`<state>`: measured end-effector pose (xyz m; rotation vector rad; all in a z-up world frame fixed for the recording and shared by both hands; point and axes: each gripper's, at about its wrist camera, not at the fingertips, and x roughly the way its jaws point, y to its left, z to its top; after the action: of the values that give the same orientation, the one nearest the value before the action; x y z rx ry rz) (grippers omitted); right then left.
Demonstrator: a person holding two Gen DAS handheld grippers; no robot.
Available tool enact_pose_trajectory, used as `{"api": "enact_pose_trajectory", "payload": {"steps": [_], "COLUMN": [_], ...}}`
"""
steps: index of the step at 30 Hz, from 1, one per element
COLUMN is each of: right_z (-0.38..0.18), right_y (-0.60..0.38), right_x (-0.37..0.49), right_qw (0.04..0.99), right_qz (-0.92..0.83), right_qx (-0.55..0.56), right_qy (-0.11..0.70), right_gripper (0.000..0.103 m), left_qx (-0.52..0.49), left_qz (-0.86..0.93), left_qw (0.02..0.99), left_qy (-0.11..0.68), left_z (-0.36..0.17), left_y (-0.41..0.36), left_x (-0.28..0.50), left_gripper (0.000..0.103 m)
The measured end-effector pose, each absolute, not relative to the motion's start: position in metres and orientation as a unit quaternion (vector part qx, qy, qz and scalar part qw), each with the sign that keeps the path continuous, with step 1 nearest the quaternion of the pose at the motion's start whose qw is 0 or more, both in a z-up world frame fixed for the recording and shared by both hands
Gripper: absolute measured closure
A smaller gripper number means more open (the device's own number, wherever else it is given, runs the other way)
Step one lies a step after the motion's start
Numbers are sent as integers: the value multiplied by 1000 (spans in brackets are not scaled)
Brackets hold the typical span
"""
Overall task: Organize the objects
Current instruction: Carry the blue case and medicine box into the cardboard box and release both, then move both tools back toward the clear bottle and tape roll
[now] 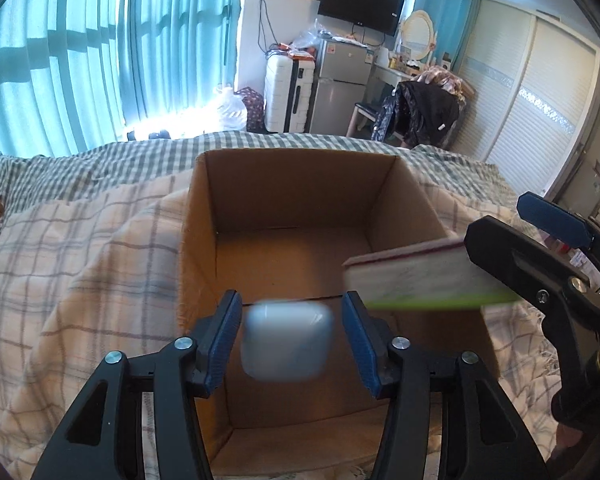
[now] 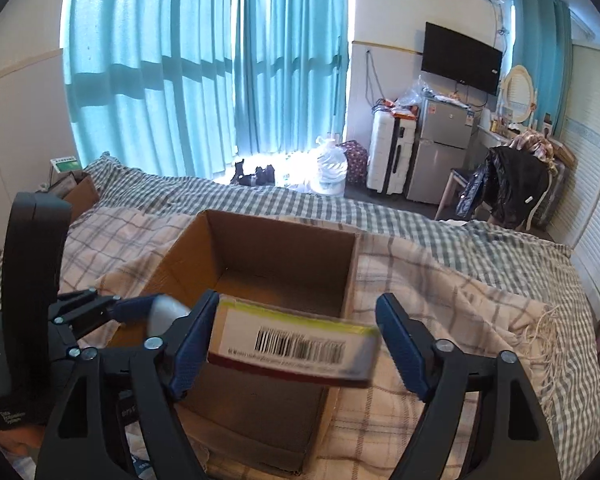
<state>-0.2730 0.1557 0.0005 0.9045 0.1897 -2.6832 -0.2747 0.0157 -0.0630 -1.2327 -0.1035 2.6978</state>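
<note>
Left wrist view: one white earbud case (image 1: 287,340), blurred, between the left hand-held gripper (image 1: 294,336) pads, untouched, above one open cardboard box (image 1: 204,216) on the bed. One flat packet (image 1: 416,280), long axis sideways, hangs loose by the spread right hand-held gripper (image 1: 512,232).

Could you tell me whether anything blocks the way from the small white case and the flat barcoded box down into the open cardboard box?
Nothing visible does: the open cardboard box looks empty beneath the small white case and flat barcoded box.
</note>
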Motion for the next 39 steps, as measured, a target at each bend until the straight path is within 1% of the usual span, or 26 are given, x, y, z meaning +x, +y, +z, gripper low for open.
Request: {"api": "enact_pose_trajectory", "payload": {"steps": [1,2,3,8,11,14,18,21,26,33,39], "right_z": [3,8,12,47,72,97,131,153,163,132,92], "right_y": [157,159,159,169,176,185,192,196,206,222,233], "right_x": [-272,-268,-264,-237,-210,-179,-137,-102,-55,-17,-11], "right_qw": [146,143,142,135,135,139,134,131,131,127,124], "right_qz": [-936,-939,-940,-947,-952,-955,-961,-966,-968,-965,-960], "right_qx": [312,307,305,287,273,261,238,218,202,218,243], "right_qy": [67,66,63,52,41,33,43,52,62,63,60], "right_gripper": [13,12,12,11,11,11,7,1,0,0,0], "left_qx": [-412,-409,-403,-384,-364,-343,-307,-287,-266,-293,-301], "left_qz": [906,908,911,921,930,938,951,957,963,955,953], "left_qw": [89,87,77,57,47,41,30,23,10,-2,-14], "left_qy": [-38,-38,-36,-23,-20,-24,-34,-36,-40,-36,-32], "left_z": [-60,-56,-49,-13,14,42,82,101,112,87,53], "left_y": [15,14,14,9,4,-1,-6,-6,-6,-9,-9], "left_x": [-273,-271,-265,-239,-213,-183,-139,-114,-72,-42,-33], "left_gripper": [33,22,16,14,9,8,0,0,0,0,0]}}
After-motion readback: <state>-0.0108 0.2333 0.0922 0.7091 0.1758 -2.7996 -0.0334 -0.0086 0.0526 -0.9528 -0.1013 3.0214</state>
